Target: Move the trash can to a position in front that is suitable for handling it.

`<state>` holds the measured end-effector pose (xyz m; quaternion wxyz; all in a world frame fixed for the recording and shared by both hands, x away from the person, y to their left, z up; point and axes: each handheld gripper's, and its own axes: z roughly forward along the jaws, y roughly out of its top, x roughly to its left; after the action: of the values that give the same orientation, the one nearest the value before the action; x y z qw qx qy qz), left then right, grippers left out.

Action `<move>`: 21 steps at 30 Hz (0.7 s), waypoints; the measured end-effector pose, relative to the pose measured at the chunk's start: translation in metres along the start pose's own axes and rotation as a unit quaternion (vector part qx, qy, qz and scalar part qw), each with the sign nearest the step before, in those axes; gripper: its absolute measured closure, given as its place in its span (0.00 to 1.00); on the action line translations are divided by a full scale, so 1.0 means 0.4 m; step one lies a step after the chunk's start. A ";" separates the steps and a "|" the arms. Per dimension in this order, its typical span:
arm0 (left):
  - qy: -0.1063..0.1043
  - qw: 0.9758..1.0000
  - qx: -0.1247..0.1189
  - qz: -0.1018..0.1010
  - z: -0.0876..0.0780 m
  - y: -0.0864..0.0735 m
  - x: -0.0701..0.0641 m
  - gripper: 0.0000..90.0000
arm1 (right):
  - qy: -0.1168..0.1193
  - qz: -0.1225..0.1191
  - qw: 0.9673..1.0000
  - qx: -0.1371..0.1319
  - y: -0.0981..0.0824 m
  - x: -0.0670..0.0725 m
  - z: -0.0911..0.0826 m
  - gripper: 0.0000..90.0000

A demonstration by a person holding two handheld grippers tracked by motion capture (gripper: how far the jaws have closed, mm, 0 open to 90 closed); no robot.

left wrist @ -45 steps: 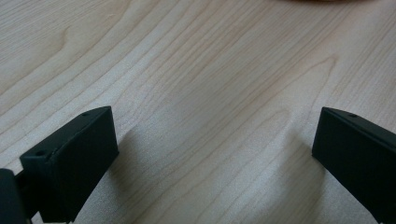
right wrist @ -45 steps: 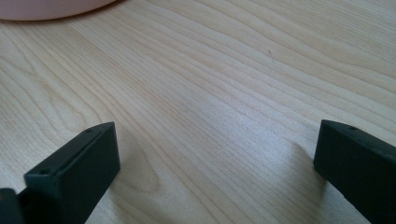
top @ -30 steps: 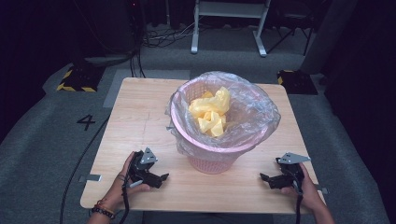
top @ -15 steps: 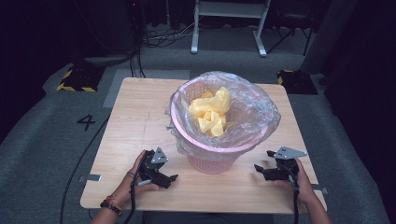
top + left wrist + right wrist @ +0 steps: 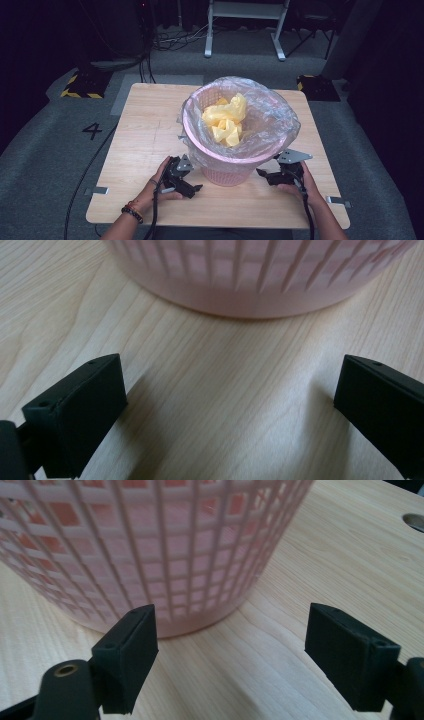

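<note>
Basket (image 5: 227, 167), pink and latticed, stands near the middle of the wooden table (image 5: 140, 130), lined with a clear plastic bag (image 5: 272, 122) that folds out over its rim and holds crumpled yellow wrappers (image 5: 225, 120); since a second ago both grippers have slid inward from the table's near corners and now flank its base, which suggests the work is just beginning, likely a grab at the liner or the basket itself, and nothing has been seized yet. Left gripper (image 5: 192, 189) lies at about 8 o'clock from the basket, low on the table, jaws pointing toward 4 o'clock at the foot of the basket; its jaws stand wide apart and empty, bare wood between them in the left gripper view, the basket's bottom edge just beyond. Right gripper (image 5: 261, 173) sits at about 4 o'clock, held level, jaws aimed toward 9 o'clock at the lattice wall; they too gape with nothing between them, one jaw close beside the basket's foot in the right gripper view. Both forearms come up from 6 o'clock, wrists low, hands wrapped round the handles.
</note>
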<state>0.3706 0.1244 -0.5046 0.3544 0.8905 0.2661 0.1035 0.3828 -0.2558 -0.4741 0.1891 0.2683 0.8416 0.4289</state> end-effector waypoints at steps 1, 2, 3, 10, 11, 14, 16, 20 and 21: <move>-0.001 1.000 0.001 0.002 0.003 0.004 -0.001 0.00 | 0.004 -0.001 1.000 -0.001 0.001 0.003 0.001 0.23; -0.001 1.000 0.001 0.002 0.003 0.004 -0.001 0.00 | 0.004 -0.001 1.000 -0.001 0.001 0.003 0.001 0.23; -0.003 1.000 0.000 0.004 0.010 0.011 -0.001 0.00 | 0.012 -0.009 1.000 -0.002 0.002 0.010 0.000 0.23; -0.006 1.000 0.000 0.016 0.030 0.034 -0.008 0.01 | 0.038 -0.034 0.998 -0.023 0.013 0.035 -0.009 0.24; -0.011 1.000 0.003 0.022 0.035 0.040 -0.010 0.01 | 0.043 -0.039 0.998 -0.033 0.019 0.045 -0.014 0.24; -0.011 1.000 0.000 0.020 0.039 0.044 -0.013 0.01 | 0.045 -0.043 0.997 -0.039 0.023 0.050 -0.016 0.25; -0.012 1.000 0.001 0.020 0.041 0.047 -0.014 0.01 | 0.048 -0.044 0.997 -0.044 0.026 0.057 -0.015 0.25; -0.012 1.000 0.002 0.019 0.042 0.048 -0.015 0.01 | 0.047 -0.048 0.997 -0.042 0.027 0.060 -0.013 0.23; -0.017 1.000 0.001 0.020 0.044 0.049 -0.015 0.01 | 0.046 -0.047 0.997 -0.042 0.027 0.059 -0.013 0.23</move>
<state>0.3800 0.0991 -0.5040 0.3556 0.8977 0.2423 0.0950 0.3646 -0.2394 -0.4645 0.1813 0.2000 0.8424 0.4664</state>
